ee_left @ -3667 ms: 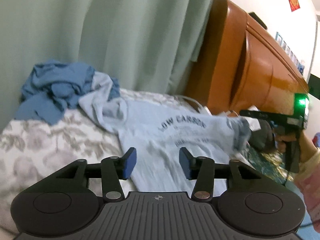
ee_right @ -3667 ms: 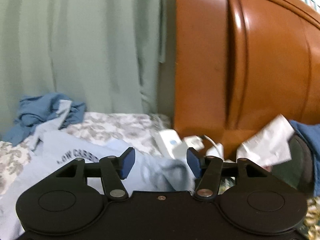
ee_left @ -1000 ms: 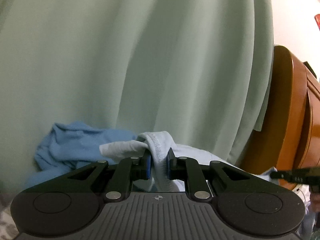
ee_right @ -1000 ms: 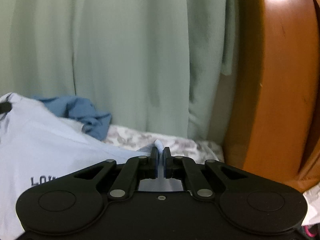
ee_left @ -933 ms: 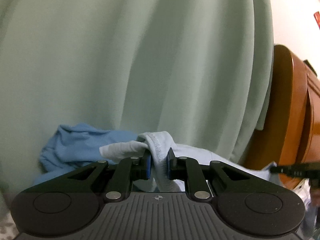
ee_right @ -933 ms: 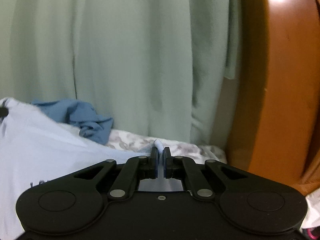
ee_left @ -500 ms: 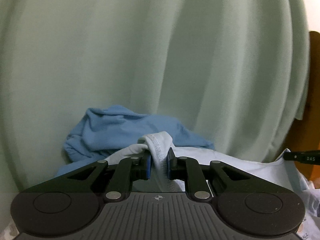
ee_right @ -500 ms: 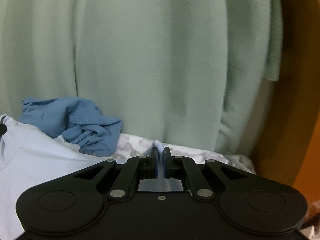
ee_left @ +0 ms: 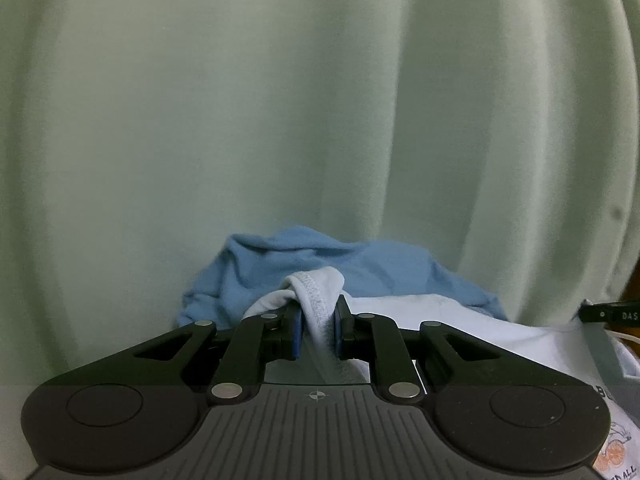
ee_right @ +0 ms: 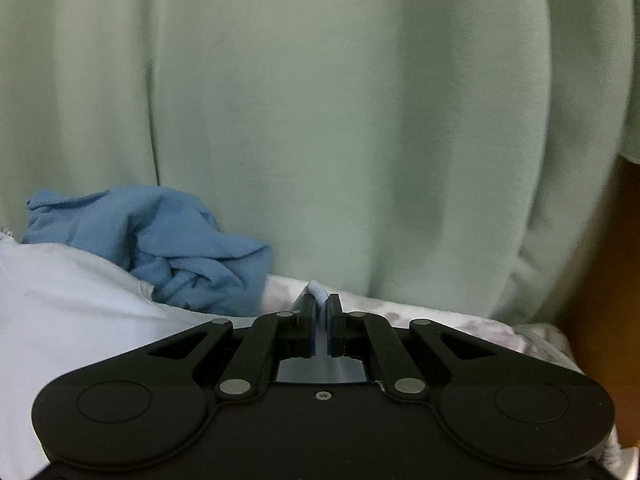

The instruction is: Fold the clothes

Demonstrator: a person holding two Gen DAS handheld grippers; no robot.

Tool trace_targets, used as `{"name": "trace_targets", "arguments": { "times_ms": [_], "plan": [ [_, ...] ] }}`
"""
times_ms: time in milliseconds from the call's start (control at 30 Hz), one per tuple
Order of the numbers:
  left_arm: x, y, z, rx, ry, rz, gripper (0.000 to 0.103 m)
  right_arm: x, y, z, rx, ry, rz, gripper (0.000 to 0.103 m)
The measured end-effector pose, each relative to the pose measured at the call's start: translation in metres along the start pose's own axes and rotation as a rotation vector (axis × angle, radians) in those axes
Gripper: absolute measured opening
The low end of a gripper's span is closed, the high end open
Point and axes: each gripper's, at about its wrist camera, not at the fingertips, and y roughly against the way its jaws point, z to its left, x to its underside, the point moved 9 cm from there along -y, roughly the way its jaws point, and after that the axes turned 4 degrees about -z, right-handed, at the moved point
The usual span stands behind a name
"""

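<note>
A pale blue T-shirt [ee_left: 500, 336] with dark print hangs stretched between my two grippers. My left gripper [ee_left: 318, 320] is shut on a bunched, stitched hem of the pale blue T-shirt, which sticks up between the blue pads. In the right wrist view my right gripper [ee_right: 319, 312] is shut on another edge of the T-shirt [ee_right: 72, 296]; a small tip of cloth pokes out above the pads. The cloth spreads away to the left of the right gripper. The tip of the right gripper [ee_left: 608, 314] shows at the right edge of the left wrist view.
A crumpled darker blue garment [ee_left: 320, 260] [ee_right: 168, 240] lies on the floral bed cover [ee_right: 460, 320] just beyond both grippers. A pale green curtain [ee_left: 320, 100] [ee_right: 340, 120] fills the background close ahead. An orange-brown wooden headboard [ee_right: 600, 280] stands at the right.
Both grippers, still shut on the T-shirt, have swung left toward the curtain; the wooden headboard has slid out of the left view and to the edge of the right view.
</note>
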Motion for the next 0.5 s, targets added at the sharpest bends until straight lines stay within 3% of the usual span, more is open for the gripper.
{"name": "trace_targets", "arguments": {
  "times_ms": [500],
  "plan": [
    [0.014, -0.027, 0.021, -0.05, -0.031, 0.046, 0.013, 0.012, -0.055, 0.028, -0.008, 0.034, 0.089, 0.004]
  ]
}}
